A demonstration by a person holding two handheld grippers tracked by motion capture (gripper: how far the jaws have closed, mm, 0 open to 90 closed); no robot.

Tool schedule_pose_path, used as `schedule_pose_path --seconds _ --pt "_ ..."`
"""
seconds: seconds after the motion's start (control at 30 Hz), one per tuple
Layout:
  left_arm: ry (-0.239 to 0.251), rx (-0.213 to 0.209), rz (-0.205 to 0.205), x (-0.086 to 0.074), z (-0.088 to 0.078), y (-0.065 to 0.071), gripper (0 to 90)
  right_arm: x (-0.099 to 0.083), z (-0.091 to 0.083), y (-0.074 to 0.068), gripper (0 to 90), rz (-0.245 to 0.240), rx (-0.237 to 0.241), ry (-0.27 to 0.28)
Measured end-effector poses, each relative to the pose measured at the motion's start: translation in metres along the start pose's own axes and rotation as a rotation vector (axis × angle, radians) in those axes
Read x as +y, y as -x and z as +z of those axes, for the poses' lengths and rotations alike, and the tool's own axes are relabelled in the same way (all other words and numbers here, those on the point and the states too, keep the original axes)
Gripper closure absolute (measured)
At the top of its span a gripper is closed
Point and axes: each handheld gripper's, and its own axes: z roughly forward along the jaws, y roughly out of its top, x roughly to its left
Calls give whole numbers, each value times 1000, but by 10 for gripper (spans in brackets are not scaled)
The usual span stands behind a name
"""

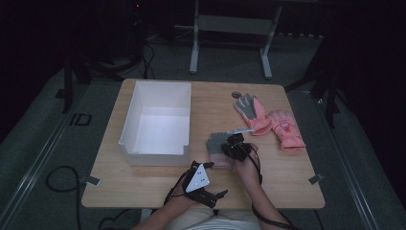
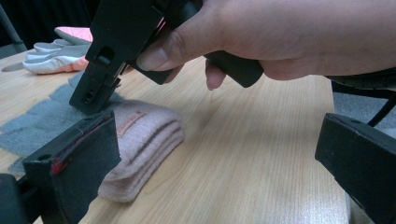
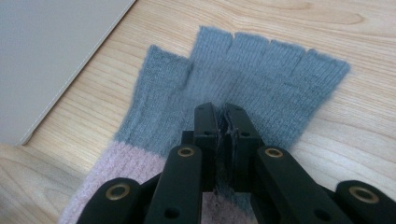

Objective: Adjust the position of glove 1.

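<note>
Layout about the right gripper (image 1: 235,143)

Fingerless glove (image 1: 218,145) lies under its jaws; storage bin (image 1: 139,120) to its left; two gloves (image 1: 270,120) behind-right; left gripper (image 1: 210,195) nearer the person.

The high view looked forward and down from above the person's side onto the whole table (image 1: 143,187), well back from it. The left gripper view sat low over the wood, facing between its spread jaws toward the fingerless glove (image 2: 140,135). The right gripper view looked steeply down, close, past its closed jaws onto that same fingerless glove (image 3: 261,79), which all views shared.
</note>
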Motion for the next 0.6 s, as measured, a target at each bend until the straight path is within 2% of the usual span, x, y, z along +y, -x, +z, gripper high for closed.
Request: schedule_pose_path --seconds 0.23,0.3,0.43,0.6 --pt "-6 7 3 0 1 1 0 -2 8 2 817 7 22 -15" --pt "-9 15 6 0 1 1 0 -3 9 4 809 -3 29 -25" --pt "-6 25 47 1 3 6 0 -2 7 7 808 -24 52 -45" --pt "-1 3 33 3 5 6 0 -4 4 13 800 -60 79 -63"
